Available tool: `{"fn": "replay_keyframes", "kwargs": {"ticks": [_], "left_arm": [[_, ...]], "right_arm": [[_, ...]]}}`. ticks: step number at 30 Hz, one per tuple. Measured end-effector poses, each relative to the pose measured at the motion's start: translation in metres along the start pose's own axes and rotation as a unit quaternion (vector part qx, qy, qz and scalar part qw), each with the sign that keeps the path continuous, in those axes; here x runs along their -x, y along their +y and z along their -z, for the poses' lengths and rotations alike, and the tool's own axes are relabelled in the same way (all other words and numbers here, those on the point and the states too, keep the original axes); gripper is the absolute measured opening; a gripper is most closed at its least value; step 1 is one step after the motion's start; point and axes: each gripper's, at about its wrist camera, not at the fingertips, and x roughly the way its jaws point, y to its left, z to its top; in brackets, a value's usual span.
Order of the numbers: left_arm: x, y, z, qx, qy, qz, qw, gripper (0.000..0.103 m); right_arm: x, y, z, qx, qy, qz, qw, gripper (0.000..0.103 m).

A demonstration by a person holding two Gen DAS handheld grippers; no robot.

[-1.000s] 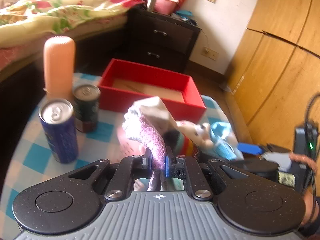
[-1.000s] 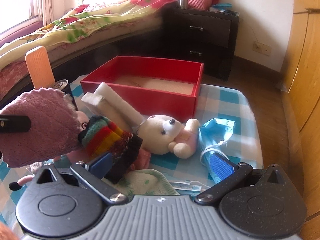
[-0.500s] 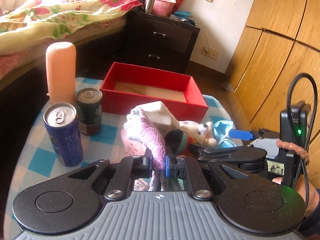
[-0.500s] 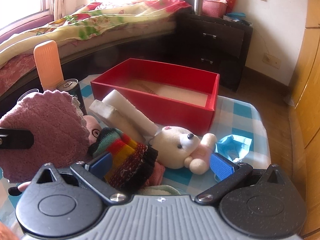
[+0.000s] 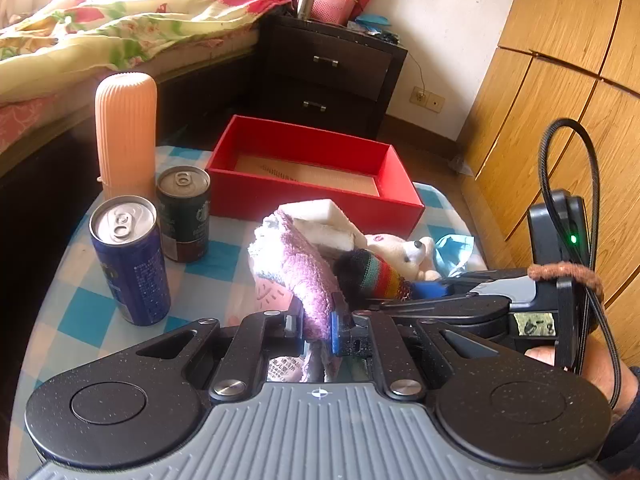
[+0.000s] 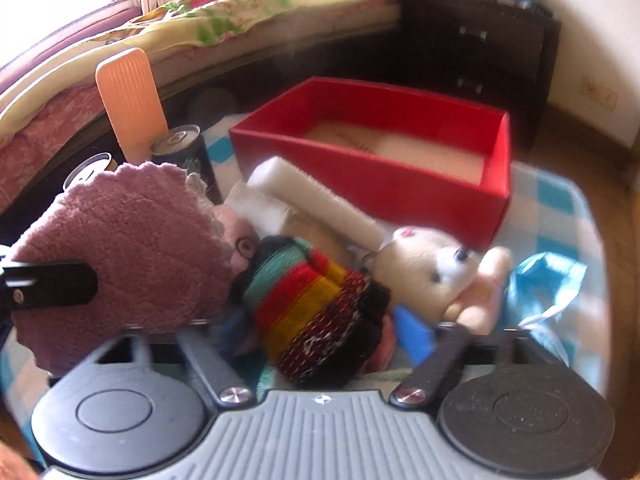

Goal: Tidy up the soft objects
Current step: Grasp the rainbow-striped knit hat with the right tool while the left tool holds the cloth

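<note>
Left gripper (image 5: 316, 326) clenched on mauve cloth (image 5: 308, 280), right gripper (image 6: 320, 328) fingers closing around striped knit sock (image 6: 316, 316) (frame blurred, contact unclear)

Left of the red box (image 5: 316, 184) stand a ribbed peach cylinder (image 5: 125, 132), a dark green can (image 5: 183, 212) just beside it and a blue can (image 5: 130, 260) nearer; behind the box, a dark nightstand (image 5: 328, 76) and a quilt-covered bed (image 5: 132, 28)

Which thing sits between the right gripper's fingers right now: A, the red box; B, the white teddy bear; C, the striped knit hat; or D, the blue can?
C: in the right wrist view the striped knit hat lies between the right gripper's closing jaws, with the white teddy bear just beyond it.
</note>
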Motion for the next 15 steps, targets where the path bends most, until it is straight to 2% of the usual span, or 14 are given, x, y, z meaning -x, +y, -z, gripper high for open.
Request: {"fn": "replay_keyframes", "kwargs": {"ticks": [4,5,7,12,15], "left_arm": [[-0.003,-0.006,0.0,-0.011,0.003,-0.009,0.9999,0.01],[-0.004,-0.008,0.0,-0.015,0.004,-0.011,0.9998,0.01],[-0.004,-0.011,-0.001,-0.018,0.003,-0.015,0.9997,0.01],[-0.004,-0.014,-0.002,-0.02,0.003,-0.013,0.9997,0.009],[-0.001,-0.015,-0.003,-0.014,0.001,-0.005,0.9999,0.009]], "right_arm": [[0.0,0.001,0.001,0.006,0.008,0.008,1.0,0.006],[0.001,0.0,0.001,0.003,0.008,0.005,1.0,0.004],[0.007,-0.001,0.0,0.0,0.005,0.002,1.0,0.0],[0.022,-0.007,-0.001,-0.014,-0.009,-0.01,1.0,0.0],[0.032,-0.011,-0.002,-0.03,-0.019,-0.031,0.999,0.0]]}}
